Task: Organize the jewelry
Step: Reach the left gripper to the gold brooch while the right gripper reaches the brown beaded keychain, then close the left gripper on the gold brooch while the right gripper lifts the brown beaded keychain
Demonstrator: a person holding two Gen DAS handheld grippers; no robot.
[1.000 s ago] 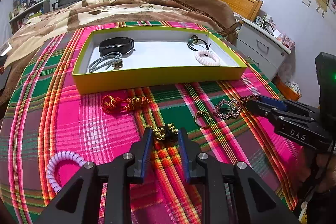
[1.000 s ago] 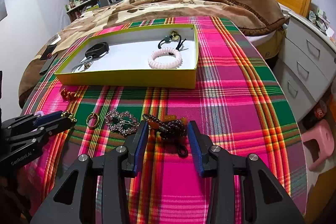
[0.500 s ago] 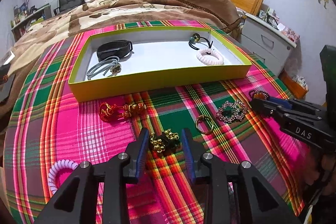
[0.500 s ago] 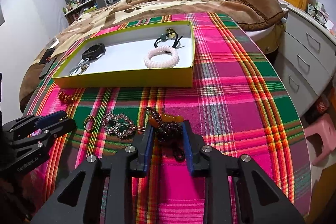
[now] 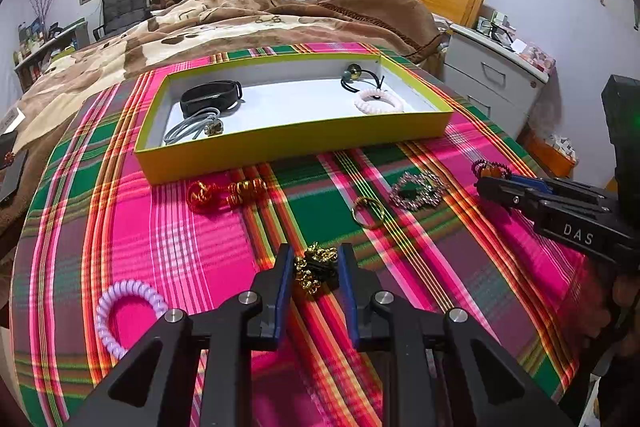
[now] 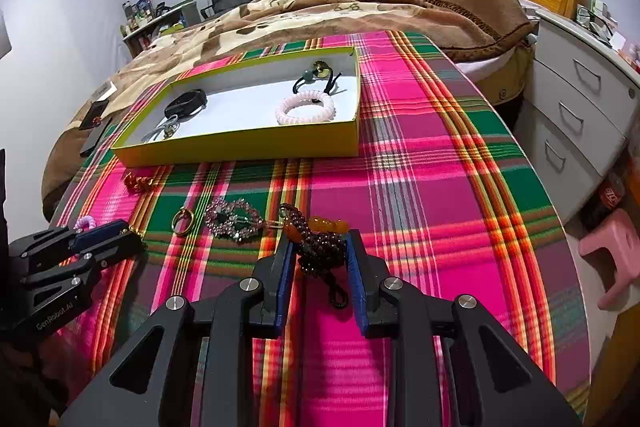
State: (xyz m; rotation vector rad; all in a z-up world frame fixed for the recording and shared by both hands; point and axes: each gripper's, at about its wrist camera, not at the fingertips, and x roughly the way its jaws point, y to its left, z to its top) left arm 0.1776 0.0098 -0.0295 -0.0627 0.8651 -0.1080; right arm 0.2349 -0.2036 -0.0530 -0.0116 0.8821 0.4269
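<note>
Beside the yellow tray's [image 5: 288, 151] front wall, plaid cloth [image 5: 180, 239] lies open.

Yellow-rimmed tray [image 5: 288, 143] at the far side holding black band [image 5: 210, 99], grey cord [image 5: 188, 129], pale coil bracelet [image 5: 378, 103], gold bell cluster [image 5: 314, 265] near centre, dark bead bracelet [image 6: 320, 243] at right, gold ring [image 5: 368, 211], crystal brooch [image 5: 416, 189], red-gold knot [image 5: 224, 193], lilac coil [image 5: 124, 311] near left

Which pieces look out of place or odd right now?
Nothing looks damaged. Five pieces lie outside the yellow box: lilac coil tie, red-gold knot, gold ring, crystal brooch, plus the gold charm and beaded bracelet clamped between closing jaws.
</note>
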